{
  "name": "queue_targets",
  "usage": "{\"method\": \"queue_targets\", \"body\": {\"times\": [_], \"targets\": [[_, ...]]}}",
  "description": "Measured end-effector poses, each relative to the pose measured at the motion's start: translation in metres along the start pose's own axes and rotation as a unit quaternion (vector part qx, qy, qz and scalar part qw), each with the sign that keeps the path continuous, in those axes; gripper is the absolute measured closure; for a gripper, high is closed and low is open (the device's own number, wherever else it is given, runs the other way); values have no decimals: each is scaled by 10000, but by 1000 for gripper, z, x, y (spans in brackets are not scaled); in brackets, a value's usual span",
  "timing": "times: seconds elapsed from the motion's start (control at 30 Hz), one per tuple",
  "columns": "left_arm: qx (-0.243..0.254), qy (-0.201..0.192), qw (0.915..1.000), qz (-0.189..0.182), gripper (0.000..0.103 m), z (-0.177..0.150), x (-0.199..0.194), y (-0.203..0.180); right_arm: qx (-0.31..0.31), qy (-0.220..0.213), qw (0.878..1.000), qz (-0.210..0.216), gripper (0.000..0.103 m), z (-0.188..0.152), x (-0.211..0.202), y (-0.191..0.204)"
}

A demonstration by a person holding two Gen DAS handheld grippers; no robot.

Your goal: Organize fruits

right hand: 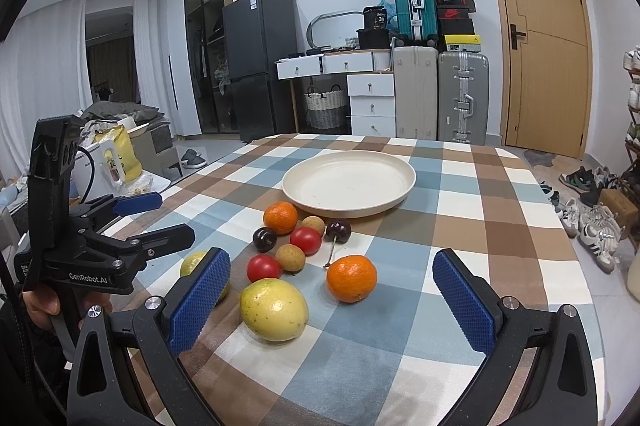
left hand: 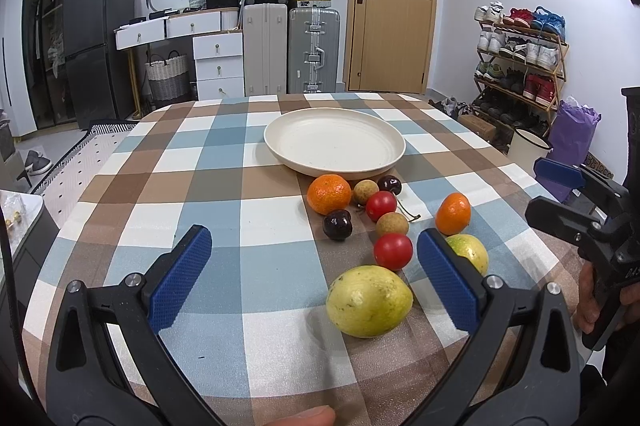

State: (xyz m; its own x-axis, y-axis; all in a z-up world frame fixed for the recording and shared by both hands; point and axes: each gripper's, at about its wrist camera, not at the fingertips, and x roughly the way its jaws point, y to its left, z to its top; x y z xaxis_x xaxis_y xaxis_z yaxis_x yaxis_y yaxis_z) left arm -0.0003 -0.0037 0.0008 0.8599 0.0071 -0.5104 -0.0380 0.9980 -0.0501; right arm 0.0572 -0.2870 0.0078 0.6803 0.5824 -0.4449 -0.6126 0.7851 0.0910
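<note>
A cream plate sits empty on the checkered table. In front of it lie two oranges, two red tomatoes, two dark cherries, two brown longans and two yellow-green fruits. My left gripper is open just above the table, with the near yellow-green fruit between its fingers. My right gripper is open, low over the table, with a yellow-green fruit and an orange between its fingers.
The checkered tablecloth covers the table; its far edge lies behind the plate. Suitcases, white drawers, a fridge and a wooden door stand behind. A shoe rack stands at the right.
</note>
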Motion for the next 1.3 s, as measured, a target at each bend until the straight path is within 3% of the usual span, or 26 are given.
{"method": "queue_targets", "body": {"times": [0.27, 0.77, 0.93, 1.07, 1.3], "targets": [[7, 4, 10000, -36, 0, -2, 2, -5, -10, 93, 9996, -261, 0, 0, 5, 2], [-136, 421, 9987, -265, 0, 1, 9, 4, 213, 828, 9963, 109, 0, 1, 19, 2], [25, 556, 9982, -231, 0, 1, 13, -1, 108, 1077, 9939, 205, 1, -2, 23, 9], [57, 674, 9972, -331, 1, 0, 17, -1, 148, 1243, 9917, 305, 3, -4, 30, 12], [223, 1032, 9926, -599, 12, -5, 28, -7, 161, 1622, 9858, 400, 13, -11, 45, 19]]}}
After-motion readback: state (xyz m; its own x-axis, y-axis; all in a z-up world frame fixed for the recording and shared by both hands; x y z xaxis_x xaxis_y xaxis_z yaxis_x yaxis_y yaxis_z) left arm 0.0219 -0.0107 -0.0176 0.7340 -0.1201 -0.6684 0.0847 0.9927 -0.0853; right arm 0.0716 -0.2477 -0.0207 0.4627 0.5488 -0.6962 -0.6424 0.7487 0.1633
